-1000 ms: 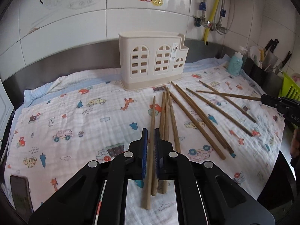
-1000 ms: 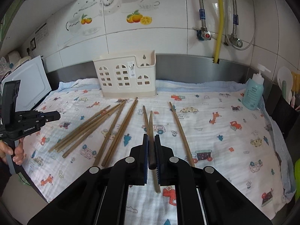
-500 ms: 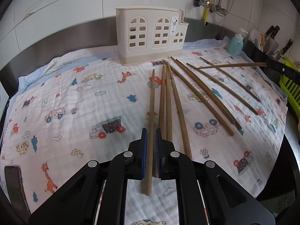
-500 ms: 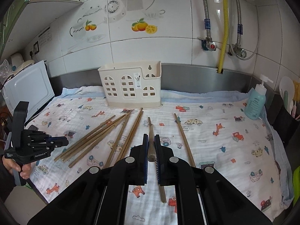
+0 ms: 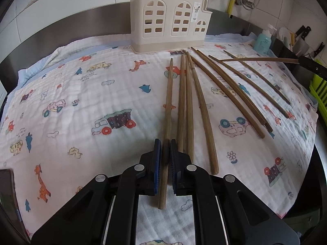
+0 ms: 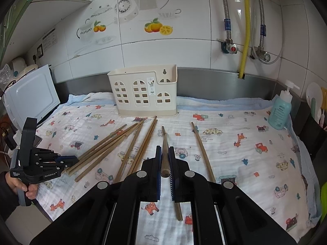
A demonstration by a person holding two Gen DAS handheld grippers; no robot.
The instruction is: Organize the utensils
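Note:
A cream utensil holder (image 5: 169,24) with arched windows stands at the back of the counter; it also shows in the right wrist view (image 6: 144,91). Several wooden chopsticks (image 5: 204,106) lie fanned out on the cartoon-print cloth in front of it. My left gripper (image 5: 165,153) is shut on a chopstick (image 5: 168,102) that still lies low along the cloth. My right gripper (image 6: 165,159) is shut on another chopstick (image 6: 165,143), lifted above the cloth and pointing at the holder; that chopstick also shows at the right in the left wrist view (image 5: 259,59).
A blue soap bottle (image 6: 281,110) stands at the back right. A white appliance (image 6: 30,96) sits at the left edge. Knives and a green rack (image 5: 318,89) are at the far right. Pipes (image 6: 245,30) run down the tiled wall.
My right gripper has lifted its chopstick off the cloth and raised it toward the holder. My left gripper has dropped lower and closer to the cloth, still shut on its chopstick.

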